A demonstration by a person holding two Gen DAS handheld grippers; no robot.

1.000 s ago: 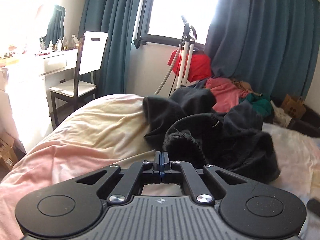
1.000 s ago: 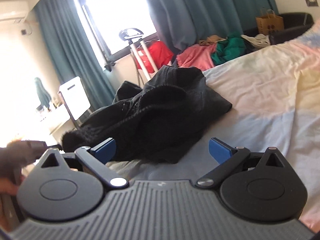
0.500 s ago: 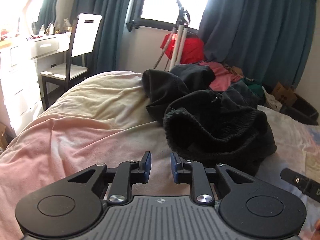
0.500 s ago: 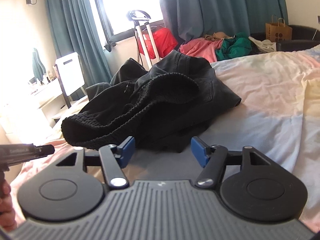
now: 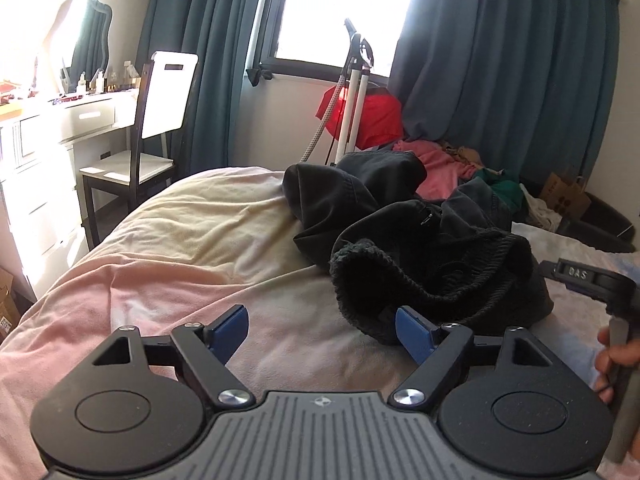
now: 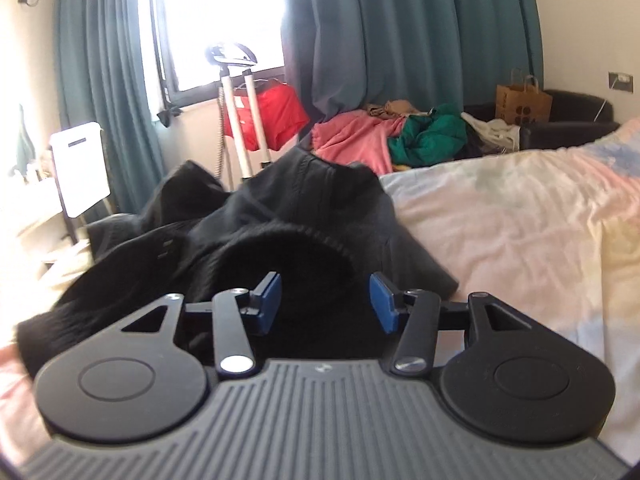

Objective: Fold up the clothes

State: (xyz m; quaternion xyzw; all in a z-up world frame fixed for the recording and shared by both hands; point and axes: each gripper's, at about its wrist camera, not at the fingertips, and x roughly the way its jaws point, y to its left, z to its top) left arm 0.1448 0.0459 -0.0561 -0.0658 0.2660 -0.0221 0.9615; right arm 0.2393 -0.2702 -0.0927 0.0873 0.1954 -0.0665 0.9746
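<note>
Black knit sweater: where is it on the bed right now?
The black knit sweater lies centre-right in the left wrist view, on the bedspread, in front of the dark jacket.

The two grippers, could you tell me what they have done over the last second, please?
The left gripper has just opened from fully shut, letting go of the black knitted garment, which now lies on the bed. The right gripper swung over the garment, its jaws closing partway without pressing it. The dark trousers stayed put.

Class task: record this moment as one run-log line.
left gripper: open, jaws just opened, nothing between | right gripper: open, jaws closing around black garment | bed: garment unfolded
</note>
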